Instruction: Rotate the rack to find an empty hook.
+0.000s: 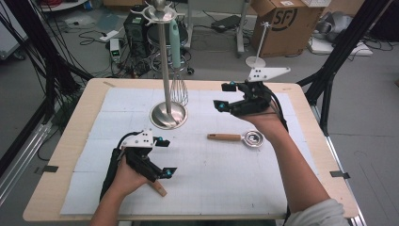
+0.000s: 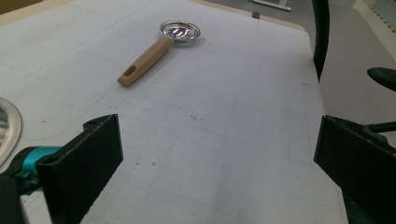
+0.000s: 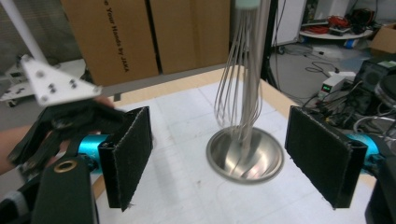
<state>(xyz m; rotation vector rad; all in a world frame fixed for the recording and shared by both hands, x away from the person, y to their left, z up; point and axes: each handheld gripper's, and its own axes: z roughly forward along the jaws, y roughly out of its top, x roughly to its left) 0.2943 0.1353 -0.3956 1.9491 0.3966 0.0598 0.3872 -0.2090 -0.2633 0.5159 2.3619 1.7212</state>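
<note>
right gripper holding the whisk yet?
No: in the right gripper view the right gripper is open and empty, and the whisk hangs on the stand beyond it.

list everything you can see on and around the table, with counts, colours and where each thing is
utensil stand: 1, silver, round base on the mat's far centre-left
whisk: 1, pale green handle, steel wires, hanging from the stand
strainer spoon: 1, wooden handle, silver bowl, lying on the mat right of centre
wooden handle: 1, tan, poking out under the left hand; the rest is hidden
mat: 1, white with a faint grid, covering the table
table: 1, light wood
cardboard box: 1, brown, on the floor behind the table
left gripper: 1, black with teal tips, open, near left
right gripper: 1, black with teal tips, open, raised at far right
</note>
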